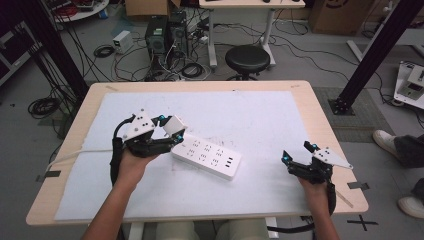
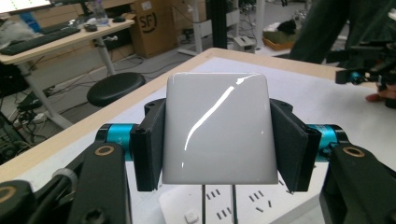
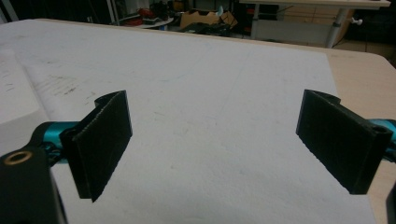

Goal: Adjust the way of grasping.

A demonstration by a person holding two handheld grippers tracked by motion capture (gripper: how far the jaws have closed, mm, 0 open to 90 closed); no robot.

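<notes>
My left gripper [image 1: 171, 132] is shut on a glossy white plug block [image 1: 176, 125], held just above the left end of a white power strip [image 1: 206, 157] that lies on the mat. In the left gripper view the block [image 2: 217, 128] sits clamped between both black pads [image 2: 149, 149], and its two metal prongs [image 2: 204, 205] point down at the strip's sockets [image 2: 243, 200]. My right gripper [image 1: 298, 152] rests near the table's right front edge, open, with nothing between its pads [image 3: 100, 140]. Farther off it also appears in the left gripper view [image 2: 369, 74].
A white mat [image 1: 260, 115] covers most of the wooden table [image 1: 320, 130]. Behind the table's far edge stand a black stool [image 1: 247, 59], computer towers and loose cables. A person's shoes [image 1: 387, 140] are on the floor at the right.
</notes>
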